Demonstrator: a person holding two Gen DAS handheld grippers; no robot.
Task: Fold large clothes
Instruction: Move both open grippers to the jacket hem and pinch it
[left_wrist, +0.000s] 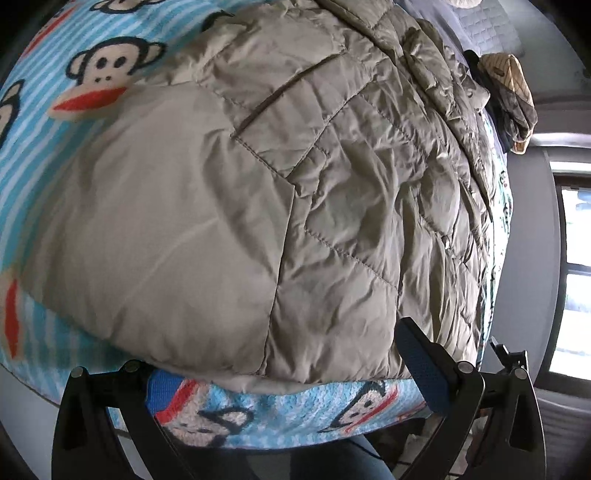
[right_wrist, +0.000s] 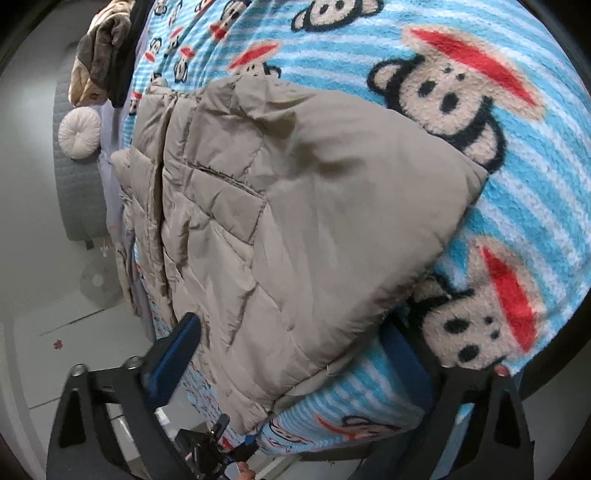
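Blue pads frame both your views, and both sets of jaws stand wide apart. Your left gripper (left_wrist: 291, 384) straddles the near hem of the quilted beige jacket (left_wrist: 229, 206), the jaws gaping with nothing clamped; one pad sits low against the fleece blanket (left_wrist: 280, 417), the other rises beside the jacket's right edge. Your right gripper (right_wrist: 295, 354) is spread just as wide around the jacket's (right_wrist: 280, 221) near corner, pads not pressing on the fabric as far as the view shows. The jacket lies flat on the bed, on the blue-striped monkey-print blanket (right_wrist: 524, 206), its hem right at the near edge, smooth panel next to a quilted panel with a slanted pocket. Farther along, the crumpled upper part stretches away. Beyond that, a heap of brown and tan clothing (left_wrist: 513, 92) and a round white cushion (right_wrist: 79, 133) lie near the far end.
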